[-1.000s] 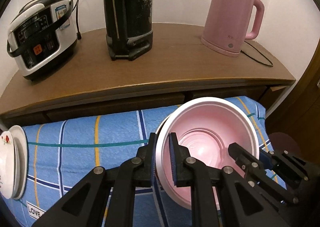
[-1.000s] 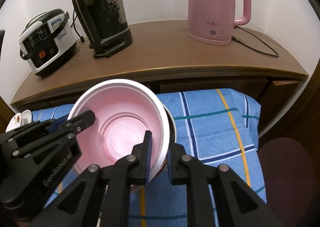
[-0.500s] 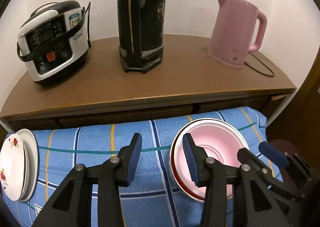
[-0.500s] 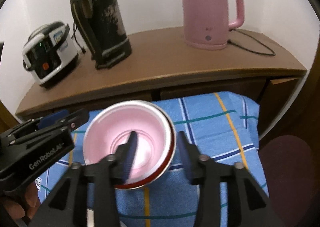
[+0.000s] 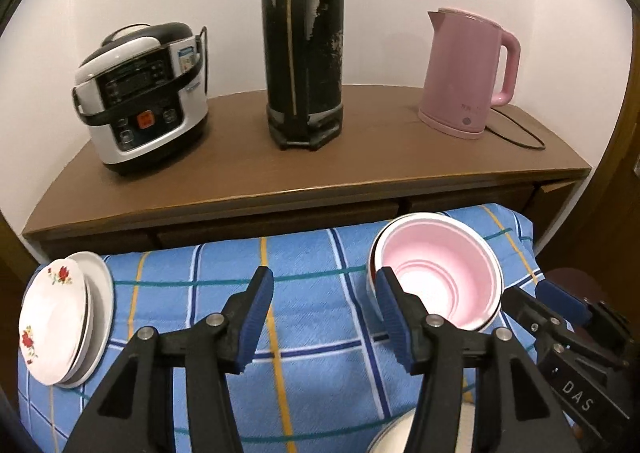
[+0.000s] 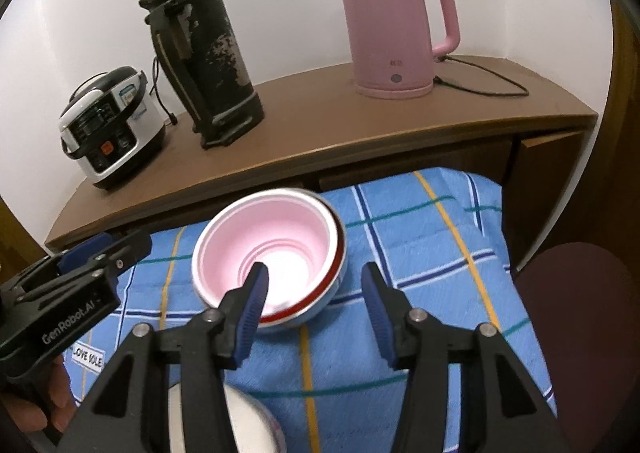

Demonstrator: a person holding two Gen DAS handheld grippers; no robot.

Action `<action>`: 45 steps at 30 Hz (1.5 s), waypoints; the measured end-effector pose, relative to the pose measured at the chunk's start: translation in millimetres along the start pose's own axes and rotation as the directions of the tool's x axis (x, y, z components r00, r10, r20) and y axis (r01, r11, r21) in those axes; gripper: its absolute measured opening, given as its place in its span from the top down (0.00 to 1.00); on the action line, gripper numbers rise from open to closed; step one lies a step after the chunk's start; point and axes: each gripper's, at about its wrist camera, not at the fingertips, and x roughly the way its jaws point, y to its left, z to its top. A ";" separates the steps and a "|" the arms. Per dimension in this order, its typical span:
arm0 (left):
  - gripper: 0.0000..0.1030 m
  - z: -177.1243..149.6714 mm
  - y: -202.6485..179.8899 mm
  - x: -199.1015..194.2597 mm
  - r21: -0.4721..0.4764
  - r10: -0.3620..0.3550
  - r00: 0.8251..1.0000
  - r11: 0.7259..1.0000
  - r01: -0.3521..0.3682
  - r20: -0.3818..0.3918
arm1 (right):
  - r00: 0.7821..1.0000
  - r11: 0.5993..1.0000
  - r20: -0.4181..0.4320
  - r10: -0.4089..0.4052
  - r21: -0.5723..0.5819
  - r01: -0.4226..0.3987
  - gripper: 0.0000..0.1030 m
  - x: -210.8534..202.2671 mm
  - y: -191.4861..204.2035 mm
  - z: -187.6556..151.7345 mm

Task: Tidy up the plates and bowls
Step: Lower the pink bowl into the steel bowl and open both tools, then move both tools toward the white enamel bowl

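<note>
Bowls (image 6: 272, 253), pink nested in red-rimmed, sit on the blue cloth (image 6: 420, 253) just ahead of us. Our right gripper (image 6: 314, 293) is nearer, fingers wide and empty, left tip over the near rim. Our left gripper (image 5: 324, 309), also wide and empty, has the bowls to its right; plates (image 5: 64, 317) lie far left of them.

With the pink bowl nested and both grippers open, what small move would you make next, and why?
Probably lower the right gripper toward the white dish near the cloth's front edge: the pink bowl already sits nested, both grippers are open and empty, and that dish is still loose.
</note>
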 end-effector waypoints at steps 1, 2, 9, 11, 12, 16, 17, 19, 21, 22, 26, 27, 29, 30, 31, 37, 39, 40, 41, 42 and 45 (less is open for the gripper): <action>0.46 -2.4 0.6 -2.3 0.002 -0.001 1.000 1.000 0.001 0.000 | 1.000 1.000 0.001 0.002 -0.001 -0.002 0.52 -2.2 1.0 -2.6; 0.46 -4.1 1.1 -4.3 0.003 -0.003 1.000 1.000 0.003 -0.001 | 1.000 1.000 0.002 0.002 -0.003 -0.002 0.52 -4.3 1.8 -4.5; 0.46 -14.6 5.8 -20.8 -0.007 -0.001 1.000 1.000 0.001 0.011 | 1.000 1.000 0.007 0.007 -0.003 -0.007 0.51 -19.1 3.5 -15.8; 0.46 -17.6 6.7 -24.5 -0.005 0.003 1.000 1.000 -0.003 0.013 | 1.000 1.000 0.011 0.010 -0.003 -0.010 0.48 -23.5 3.5 -19.0; 0.46 -18.9 7.5 -25.9 -0.007 0.002 1.000 1.000 -0.002 0.011 | 1.000 1.000 0.011 0.011 -0.002 -0.011 0.47 -24.8 3.2 -20.1; 0.45 -25.1 9.4 -31.5 -0.016 0.001 1.000 1.000 -0.001 0.010 | 1.000 1.000 0.009 0.014 0.007 -0.014 0.46 -30.3 1.0 -25.9; 0.45 -26.1 9.2 -33.1 -0.017 0.003 1.000 1.000 -0.003 0.011 | 1.000 1.000 0.008 0.013 0.006 -0.013 0.46 -31.4 0.9 -27.5; 0.45 -28.6 7.6 -37.4 -0.010 0.004 1.000 1.000 -0.004 0.018 | 1.000 1.000 0.007 0.011 0.008 -0.011 0.46 -34.1 -0.1 -31.0; 0.45 -30.3 6.1 -40.8 -0.003 0.003 1.000 1.000 -0.003 0.020 | 1.000 1.000 0.009 0.012 0.010 -0.012 0.46 -36.9 -0.9 -34.1; 0.45 -31.4 5.7 -42.6 -0.004 0.004 1.000 1.000 -0.004 0.022 | 1.000 1.000 0.010 0.012 0.012 -0.012 0.46 -38.5 -1.7 -35.3; 0.45 -36.4 3.0 -48.7 0.000 0.003 1.000 1.000 -0.003 0.026 | 1.000 1.000 0.018 0.010 0.015 -0.010 0.46 -44.7 -3.3 -40.8; 0.45 -37.8 1.9 -49.7 0.003 0.003 1.000 1.000 -0.003 0.026 | 1.000 1.000 0.019 0.011 0.014 -0.011 0.46 -46.1 -3.8 -42.0; 0.45 -41.1 -0.6 -51.9 0.010 0.004 1.000 1.000 -0.004 0.026 | 1.000 1.000 0.019 0.014 0.011 -0.014 0.46 -48.4 -4.6 -44.7; 0.45 -42.0 -1.3 -52.6 0.013 0.004 1.000 1.000 -0.004 0.026 | 1.000 1.000 0.020 0.014 0.012 -0.015 0.46 -50.2 -5.2 -46.6; 0.45 -43.9 -2.6 -54.0 0.016 0.004 1.000 1.000 -0.004 0.026 | 1.000 1.000 0.020 0.014 0.012 -0.014 0.46 -51.4 -5.7 -47.8; 0.45 -53.4 -5.1 -62.6 0.011 -0.003 1.000 1.000 0.003 0.031 | 1.000 1.000 0.027 0.017 0.019 -0.017 0.46 -60.4 -8.8 -57.0; 0.45 -56.6 -6.4 -64.2 0.014 -0.005 1.000 1.000 0.004 0.029 | 0.999 1.000 0.031 0.014 0.015 -0.014 0.46 -63.8 -8.6 -60.8; 0.45 -58.7 -6.6 -65.1 0.016 -0.005 1.000 1.000 0.005 0.027 | 0.999 1.000 0.032 0.013 0.012 -0.013 0.46 -65.1 -9.2 -62.2; 0.45 -61.0 -6.1 -66.1 0.014 -0.002 1.000 1.000 0.002 0.027 | 0.999 1.000 0.033 0.013 0.011 -0.013 0.46 -66.2 -9.3 -63.7; 0.45 -62.7 -6.0 -66.9 0.011 -0.001 1.000 1.000 0.000 0.027 | 0.999 1.000 0.034 0.013 0.011 -0.013 0.46 -67.6 -9.5 -65.5; 0.45 -69.5 -3.2 -69.6 -0.010 -0.001 1.000 1.000 0.002 0.022 | 0.999 1.000 0.037 0.012 0.008 -0.012 0.46 -71.4 -9.4 -71.1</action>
